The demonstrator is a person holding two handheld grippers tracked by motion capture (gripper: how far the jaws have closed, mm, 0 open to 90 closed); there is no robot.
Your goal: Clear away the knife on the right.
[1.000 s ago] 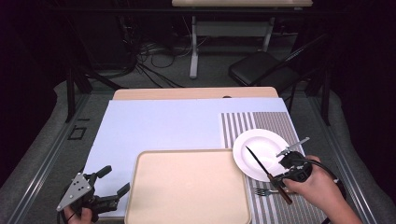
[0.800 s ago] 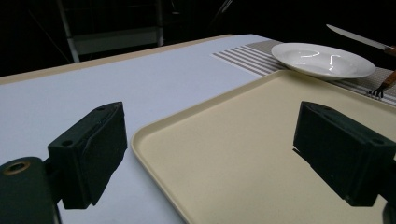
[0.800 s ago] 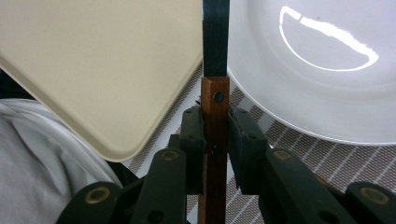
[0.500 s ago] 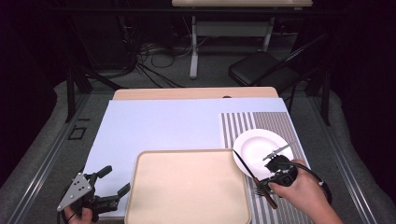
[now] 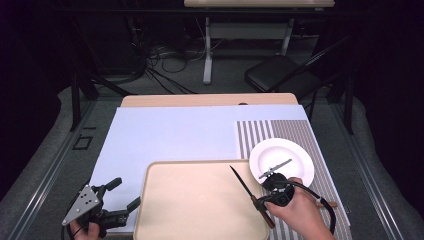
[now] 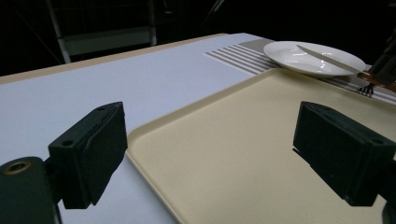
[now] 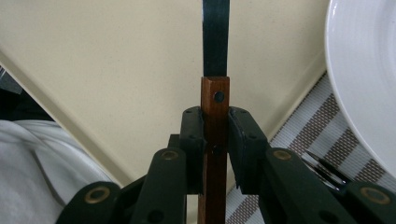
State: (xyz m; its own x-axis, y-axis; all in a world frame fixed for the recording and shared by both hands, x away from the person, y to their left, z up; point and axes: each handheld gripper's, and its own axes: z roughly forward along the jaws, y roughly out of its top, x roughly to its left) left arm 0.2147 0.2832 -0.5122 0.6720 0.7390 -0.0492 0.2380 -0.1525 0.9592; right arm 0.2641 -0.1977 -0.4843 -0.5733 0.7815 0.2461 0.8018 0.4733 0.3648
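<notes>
Holding the knife (image 7: pixel 215 107) firmly, the right gripper (image 7: pixel 215 144) has its two black jaws pressed against either side of the wooden handle, and we see the dark blade running straight up from there over the beige tray (image 7: pixel 116 70). From the high view we catch the same knife (image 5: pixel 250 192) lying at a slant, tip pointing up and left over the tray's (image 5: pixel 195 205) right part, handle end down by the person's right hand (image 5: pixel 295 212). Just to the right sits the white plate (image 5: pixel 295 157) on the striped placemat (image 5: pixel 260 132), and we spot fork tines (image 7: pixel 324 170) on the stripes close beside the gripper. Over on the other side, we have the left gripper (image 5: pixel 117 200) at the tray's near left corner, its jaws spread wide apart with nothing between them; in its own view, the tray (image 6: pixel 233 140) stretches away between the two pads, the pale blue cover of the bench (image 6: pixel 140 79) lying beyond it.
</notes>
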